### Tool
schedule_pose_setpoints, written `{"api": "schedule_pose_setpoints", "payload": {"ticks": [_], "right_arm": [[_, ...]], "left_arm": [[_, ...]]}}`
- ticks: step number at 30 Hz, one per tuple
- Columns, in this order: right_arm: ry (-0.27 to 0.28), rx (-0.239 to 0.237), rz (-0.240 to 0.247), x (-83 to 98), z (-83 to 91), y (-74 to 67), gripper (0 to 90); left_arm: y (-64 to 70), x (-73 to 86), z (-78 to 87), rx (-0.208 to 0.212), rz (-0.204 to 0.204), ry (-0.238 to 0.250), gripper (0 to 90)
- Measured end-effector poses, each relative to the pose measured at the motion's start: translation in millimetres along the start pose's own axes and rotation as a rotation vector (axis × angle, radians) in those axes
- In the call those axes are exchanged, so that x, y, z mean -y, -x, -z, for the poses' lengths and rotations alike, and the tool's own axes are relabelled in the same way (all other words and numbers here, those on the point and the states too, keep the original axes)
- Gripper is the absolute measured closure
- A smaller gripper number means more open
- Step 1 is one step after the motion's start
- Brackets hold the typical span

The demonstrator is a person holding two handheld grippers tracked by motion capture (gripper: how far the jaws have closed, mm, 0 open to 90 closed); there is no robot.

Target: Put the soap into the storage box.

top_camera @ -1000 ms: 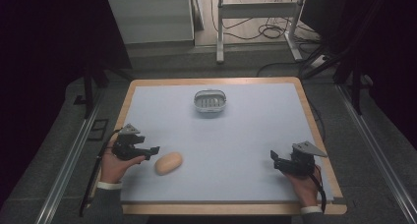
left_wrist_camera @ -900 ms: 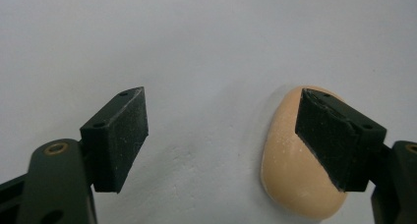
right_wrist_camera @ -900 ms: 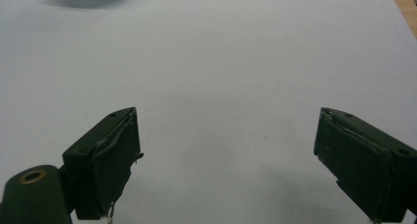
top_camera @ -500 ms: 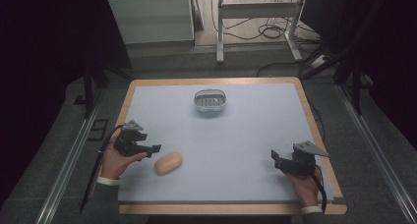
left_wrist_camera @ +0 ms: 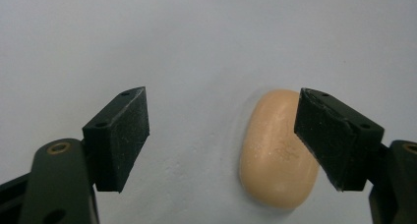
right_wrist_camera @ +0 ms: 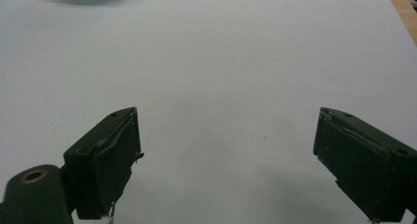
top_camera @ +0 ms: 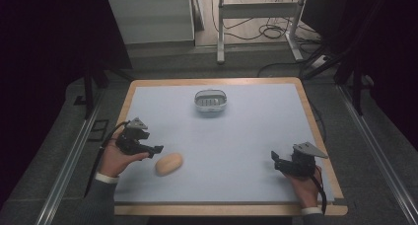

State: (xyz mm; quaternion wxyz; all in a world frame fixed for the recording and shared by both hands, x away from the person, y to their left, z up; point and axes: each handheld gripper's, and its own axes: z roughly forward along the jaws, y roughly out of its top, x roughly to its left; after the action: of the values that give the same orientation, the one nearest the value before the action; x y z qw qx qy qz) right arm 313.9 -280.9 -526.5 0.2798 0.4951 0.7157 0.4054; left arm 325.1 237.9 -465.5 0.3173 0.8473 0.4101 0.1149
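Note:
A peach-coloured oval soap bar (top_camera: 168, 164) lies flat on the pale blue mat, near its front left. My left gripper (top_camera: 154, 149) hovers just left of the bar, open and tilted down toward it. In the left gripper view the soap bar (left_wrist_camera: 275, 150) sits between the jaws, close against the right-hand one, with a wide gap to the other. My right gripper (top_camera: 275, 162) rests low near the front right of the mat, open; the right gripper view has bare mat between its spread jaws (right_wrist_camera: 226, 160).
A small white soap dish (top_camera: 210, 101) with a slotted insert stands at the back centre of the mat. The wooden table edge (top_camera: 315, 131) frames the mat on all sides. Metal rails, stand legs and cables lie on the floor beyond.
My left gripper has shifted toward the soap bar and tipped down over it. The right gripper and the soap bar have stayed where they were.

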Motion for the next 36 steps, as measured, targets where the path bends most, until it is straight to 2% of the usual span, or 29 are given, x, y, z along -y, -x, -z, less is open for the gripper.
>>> {"api": "schedule_pose_setpoints", "payload": {"ticks": [6,10,27,36], "right_arm": [[-0.017,0.008,-0.007,-0.5,-1.5,0.8,10.8],[-0.015,0.008,-0.011,-0.5,-1.2,0.9,10.8],[-0.018,0.01,-0.016,-0.6,-1.4,1.3,10.7],[-0.017,0.012,-0.018,-0.5,-1.4,1.5,10.8]], "left_arm": [[2.5,-0.6,-0.7,-0.002,-0.005,-0.018,21.2],[5.1,-1.2,-2.7,0.02,-0.015,-0.024,21.0],[22.3,-3.5,-26.0,0.054,-0.079,-0.132,20.7],[31.2,-1.8,-32.9,0.072,-0.108,-0.169,20.8]]}}
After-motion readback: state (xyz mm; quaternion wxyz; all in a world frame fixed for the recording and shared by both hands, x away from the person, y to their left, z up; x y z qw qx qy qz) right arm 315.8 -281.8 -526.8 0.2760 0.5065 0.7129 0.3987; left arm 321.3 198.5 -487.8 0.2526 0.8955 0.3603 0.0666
